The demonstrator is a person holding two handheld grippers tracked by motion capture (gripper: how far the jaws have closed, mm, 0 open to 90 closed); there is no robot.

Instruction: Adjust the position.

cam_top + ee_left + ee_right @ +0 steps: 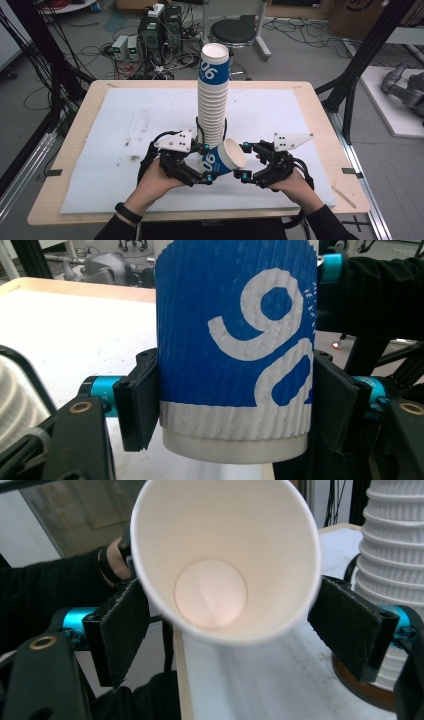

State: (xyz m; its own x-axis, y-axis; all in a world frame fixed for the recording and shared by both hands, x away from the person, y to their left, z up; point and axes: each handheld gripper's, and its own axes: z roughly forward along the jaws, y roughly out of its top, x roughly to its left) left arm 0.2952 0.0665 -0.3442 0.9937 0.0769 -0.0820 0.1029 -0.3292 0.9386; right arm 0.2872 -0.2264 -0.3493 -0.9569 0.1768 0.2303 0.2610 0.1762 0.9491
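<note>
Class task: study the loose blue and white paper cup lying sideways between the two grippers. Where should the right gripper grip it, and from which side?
Probably at the rim end of the paper cup, coming from the right: its open mouth faces the right gripper, whose jaws stand apart beside the rim. The left gripper already clamps the ribbed base end, so that end is taken.

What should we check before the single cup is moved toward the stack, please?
1. Left tongs clamped on the single cup: ok.
2. Right tongs clear of the cup's rim: ok; pads flank it without pressing.
3. Cup upright: not ok; it lies tilted, mouth toward the right tongs.
4. Stack of cups standing upright: ok.
5. Cup empty: ok.
6. Stack's base firm on the table: cannot tell.
</note>
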